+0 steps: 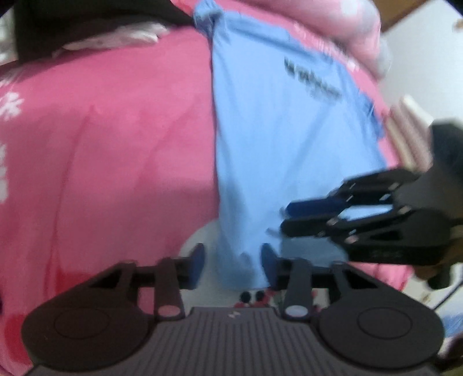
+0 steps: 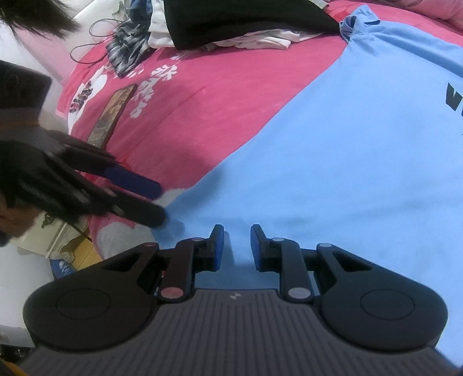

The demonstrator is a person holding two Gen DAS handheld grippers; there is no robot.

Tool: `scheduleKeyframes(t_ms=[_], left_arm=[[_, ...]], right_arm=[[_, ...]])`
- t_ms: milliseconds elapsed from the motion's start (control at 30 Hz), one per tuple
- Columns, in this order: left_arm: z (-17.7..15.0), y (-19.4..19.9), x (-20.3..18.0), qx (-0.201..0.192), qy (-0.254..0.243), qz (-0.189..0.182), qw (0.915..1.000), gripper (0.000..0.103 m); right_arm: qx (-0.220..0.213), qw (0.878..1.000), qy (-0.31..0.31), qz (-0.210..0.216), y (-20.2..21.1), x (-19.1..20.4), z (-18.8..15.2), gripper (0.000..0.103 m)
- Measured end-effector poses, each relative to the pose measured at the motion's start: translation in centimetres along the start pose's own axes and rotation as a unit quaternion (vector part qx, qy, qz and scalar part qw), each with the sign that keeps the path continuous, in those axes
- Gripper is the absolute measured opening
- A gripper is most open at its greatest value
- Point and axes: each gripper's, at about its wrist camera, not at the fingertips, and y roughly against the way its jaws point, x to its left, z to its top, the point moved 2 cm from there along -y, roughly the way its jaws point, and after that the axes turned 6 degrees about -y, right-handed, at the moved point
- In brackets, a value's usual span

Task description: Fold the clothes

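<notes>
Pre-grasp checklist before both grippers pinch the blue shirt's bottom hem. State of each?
1. Left gripper jaws open: ok, a wide gap with the hem corner of the light blue cotton T-shirt between them.
2. Right gripper jaws open: ok, parted over blue fabric.
3. Fabric already held: not ok, neither gripper has shut on cloth.
4. Shirt spread flat on the pink printed bedsheet: ok in the right wrist view; the left wrist view is motion-blurred.
5. Fold area free of clutter: ok, the pile of dark and white clothes and the dark rectangular tablet-like slab lie apart from the shirt.
6. Grippers apart: ok, but near each other at the hem.
</notes>
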Motion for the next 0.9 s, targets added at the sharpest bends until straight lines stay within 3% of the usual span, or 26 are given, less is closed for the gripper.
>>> scheduleKeyframes(t_ms=[67,133,167,267,433,633,733,900], left_arm=[[-0.6,-0.2,0.9,0.007,0.019,0.002,0.9998,0.004],[-1.0,-0.1,1.8,0.002,0.064,-0.018,0.9978,0.004],[-1.3,0.3,2.6,-0.007,0.103,-0.049,0.9934,0.004],[-2.8,0.8,5.7,-0.027,0.222,-0.129,0.9662,0.004],[-3.9,-0.5,7.4,0.01,0.214,-0.098,0.9717,0.007],[-4.2,1.0,6.3,0.007,0.17,-0.058,0.9837,0.006],[-4.3,1.7,5.5,0.003,0.147,-0.037,0.9884,0.011],[-3.4,2.8,3.0,-0.007,0.097,0.018,0.9951,0.013]], right_arm=[[0.001,1.0,0.0,-0.002,0.0,-0.1,-0.2,0.02],[0.002,1.0,-0.004,-0.005,0.1,-0.2,-0.4,0.02],[0.002,1.0,-0.005,-0.006,0.1,-0.2,-0.5,0.02],[0.001,1.0,-0.009,-0.004,0.2,-0.3,-0.7,0.02],[0.0,1.0,-0.011,-0.007,-0.2,-0.4,-0.7,0.02],[-0.015,1.0,0.006,-0.004,0.6,0.2,-0.7,0.02],[-0.019,1.0,0.024,0.003,0.7,0.9,-0.9,0.02],[-0.019,0.999,0.042,0.006,0.7,1.4,-1.4,0.02]])
